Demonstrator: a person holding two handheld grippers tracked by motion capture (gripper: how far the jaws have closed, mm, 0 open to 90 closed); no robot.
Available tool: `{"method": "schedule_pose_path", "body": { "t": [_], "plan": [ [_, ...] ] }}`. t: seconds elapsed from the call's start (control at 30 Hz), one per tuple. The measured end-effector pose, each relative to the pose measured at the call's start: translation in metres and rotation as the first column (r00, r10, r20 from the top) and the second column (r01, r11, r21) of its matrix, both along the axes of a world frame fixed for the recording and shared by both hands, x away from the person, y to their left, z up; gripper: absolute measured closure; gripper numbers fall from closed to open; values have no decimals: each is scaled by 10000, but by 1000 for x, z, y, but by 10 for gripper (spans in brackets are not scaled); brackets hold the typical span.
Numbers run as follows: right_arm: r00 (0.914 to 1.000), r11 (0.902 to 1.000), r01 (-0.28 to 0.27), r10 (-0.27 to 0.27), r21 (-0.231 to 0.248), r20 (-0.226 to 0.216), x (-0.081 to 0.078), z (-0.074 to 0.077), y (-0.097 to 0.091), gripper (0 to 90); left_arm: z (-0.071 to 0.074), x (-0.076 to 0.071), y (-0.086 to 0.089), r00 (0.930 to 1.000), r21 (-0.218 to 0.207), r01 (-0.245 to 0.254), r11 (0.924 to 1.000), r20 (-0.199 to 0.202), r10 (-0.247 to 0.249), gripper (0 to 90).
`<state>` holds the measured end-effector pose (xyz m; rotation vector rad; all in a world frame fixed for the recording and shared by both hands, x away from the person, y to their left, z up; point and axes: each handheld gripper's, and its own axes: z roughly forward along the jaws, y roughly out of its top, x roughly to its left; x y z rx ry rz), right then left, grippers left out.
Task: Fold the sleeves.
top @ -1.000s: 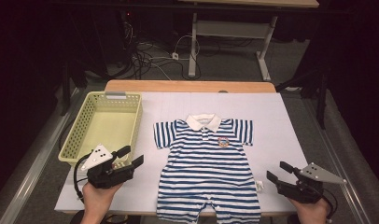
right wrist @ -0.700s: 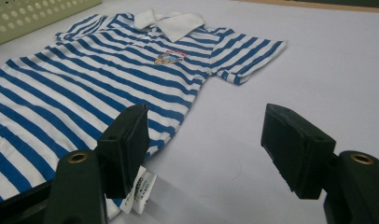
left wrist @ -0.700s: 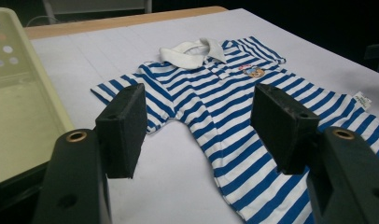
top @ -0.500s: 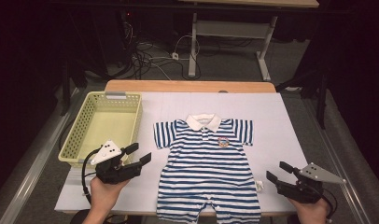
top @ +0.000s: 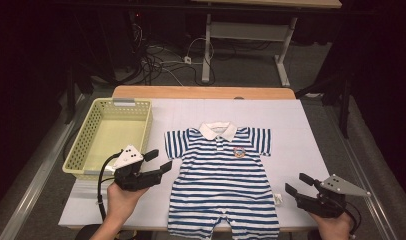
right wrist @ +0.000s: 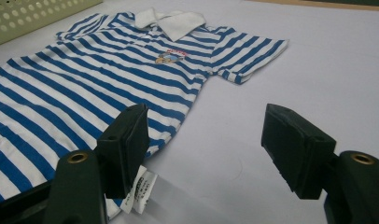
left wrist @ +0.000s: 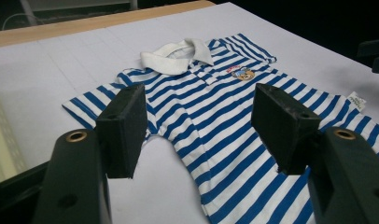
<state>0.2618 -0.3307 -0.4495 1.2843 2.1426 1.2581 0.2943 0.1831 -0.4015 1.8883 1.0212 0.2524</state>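
Pale yellow perforated plastic basket (top: 111,137) at far left of white table (top: 301,135). Just right of basket, left gripper (top: 158,162) in person's hand, jaws wide apart, nothing between them, aimed at left sleeve of garment, hovering just short of it. Centre: blue-and-white striped baby romper with white collar (top: 223,185), spread flat, front up, small badge on chest, white care label (right wrist: 140,189) at its right hem. Far right: right gripper (top: 298,184), jaws wide apart, empty, near label edge, not touching cloth.
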Motion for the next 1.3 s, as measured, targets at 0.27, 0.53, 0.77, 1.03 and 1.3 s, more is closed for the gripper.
{"method": "schedule_pose_path", "body": {
  "t": [0.27,0.53,0.77,1.03,1.3],
  "plan": [
    [10000,10000,48,-48,44,-36,0,0,-1,332,-2,8,-8,9998,62,125,9999,-146,-125,349],
    [10000,10000,37,-37,14,-35,0,0,0,332,-3,16,-16,9993,211,244,9995,-283,-238,349],
    [10000,10000,-14,14,10,-62,1,0,0,333,-3,23,-20,9986,308,321,9990,-430,-308,349],
    [10000,10000,-26,26,42,-81,1,0,-1,332,-11,29,-36,9961,738,638,9952,-655,-590,349],
    [10000,10000,-52,52,7,-63,0,0,0,333,-13,41,-45,9960,848,539,9949,-762,-474,349]
  ]
}}
